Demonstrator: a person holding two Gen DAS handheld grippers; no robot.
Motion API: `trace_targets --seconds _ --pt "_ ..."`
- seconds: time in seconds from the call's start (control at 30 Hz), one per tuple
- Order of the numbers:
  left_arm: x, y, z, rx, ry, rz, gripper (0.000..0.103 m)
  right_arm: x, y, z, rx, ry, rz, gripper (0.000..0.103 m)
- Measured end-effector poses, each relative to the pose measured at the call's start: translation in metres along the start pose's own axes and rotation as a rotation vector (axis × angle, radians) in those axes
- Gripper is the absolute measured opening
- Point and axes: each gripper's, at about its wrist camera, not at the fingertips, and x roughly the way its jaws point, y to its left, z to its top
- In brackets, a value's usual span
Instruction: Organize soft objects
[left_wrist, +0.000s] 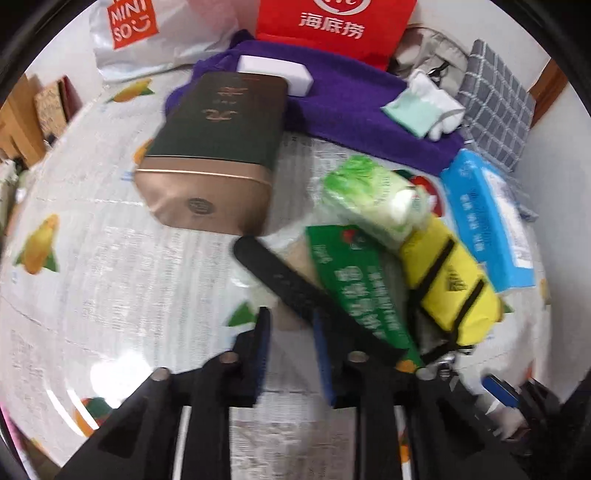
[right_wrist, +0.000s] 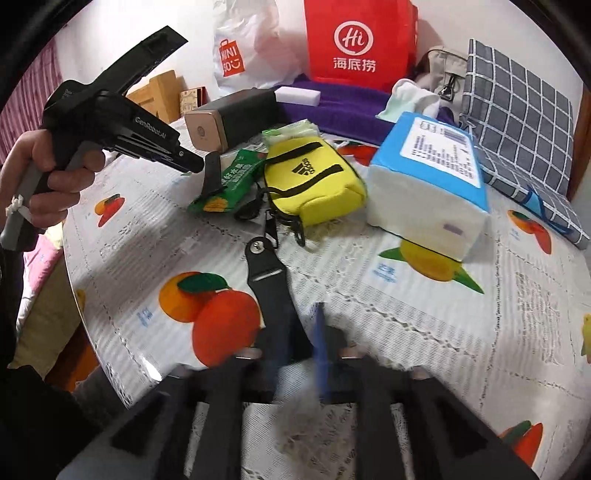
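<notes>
The small yellow fabric pouch with black straps (right_wrist: 314, 184) lies on the fruit-patterned bench (right_wrist: 424, 332), touching the green plastic snack packet (right_wrist: 231, 181) on one side and standing just beside the blue-and-white soft tissue pack (right_wrist: 428, 184) on the other. It looks light and squashy, so a pinch across its padded body or top seam should hold; its black webbing strap with metal clip (right_wrist: 267, 280) trails toward the camera and would likely drag. The right hand-held gripper (right_wrist: 295, 332) seems closed narrowly around that strap, though blur leaves this uncertain. The left hand-held gripper (left_wrist: 291, 321) hovers with a moderate gap, gripping nothing, a black strip crossing in front of it beside the green packet.
</notes>
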Motion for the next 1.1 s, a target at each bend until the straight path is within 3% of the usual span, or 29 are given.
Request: trace_targets --seconds 0.1,0.13,0.17,0.27,0.3,0.37,0.47,0.53,0.77,0.83,0.97,1.1 --pt "0.007 -0.011 0.003 -0.001 -0.009 -0.018 0.047 0.005 0.008 -0.001 -0.044 0.004 -0.016 0.044" --pt "0.012 -0.014 0.003 0.0 -0.003 0.003 0.059 0.006 0.013 -0.001 -0.06 -0.003 -0.026 0.044" --pt "0.022 -0.018 0.005 -0.009 0.011 0.036 0.06 0.007 0.016 -0.002 -0.073 -0.012 -0.037 0.044" --pt "0.026 -0.027 0.003 0.009 -0.046 0.096 0.064 0.009 0.022 -0.002 -0.082 -0.032 -0.071 0.042" --pt "0.027 -0.029 0.002 0.02 -0.062 0.114 0.064 0.01 0.022 -0.001 -0.078 -0.036 -0.07 0.038" --pt "0.027 -0.031 0.002 0.035 -0.078 0.141 0.044 0.01 0.025 -0.001 -0.087 -0.041 -0.053 0.023" --pt "0.02 -0.024 0.003 0.055 -0.059 0.086 0.023 0.011 0.025 0.002 -0.052 -0.027 -0.064 0.023" --pt "0.012 -0.019 0.001 0.065 -0.049 0.056 0.015 0.01 0.023 0.003 -0.01 -0.02 -0.063 0.022" --pt "0.002 0.0 -0.011 0.091 -0.007 0.064 0.015 -0.004 0.014 -0.009 0.09 -0.01 -0.077 0.022" --pt "0.005 0.006 -0.016 0.08 0.004 0.052 0.019 -0.008 0.007 -0.014 0.128 -0.009 -0.085 0.023" --pt "0.002 0.009 -0.02 0.067 -0.016 0.027 0.025 -0.012 -0.003 -0.018 0.17 -0.002 -0.117 0.023" --pt "0.005 0.011 -0.018 0.045 -0.063 0.026 0.024 -0.005 0.003 -0.016 0.133 -0.015 -0.158 0.028"
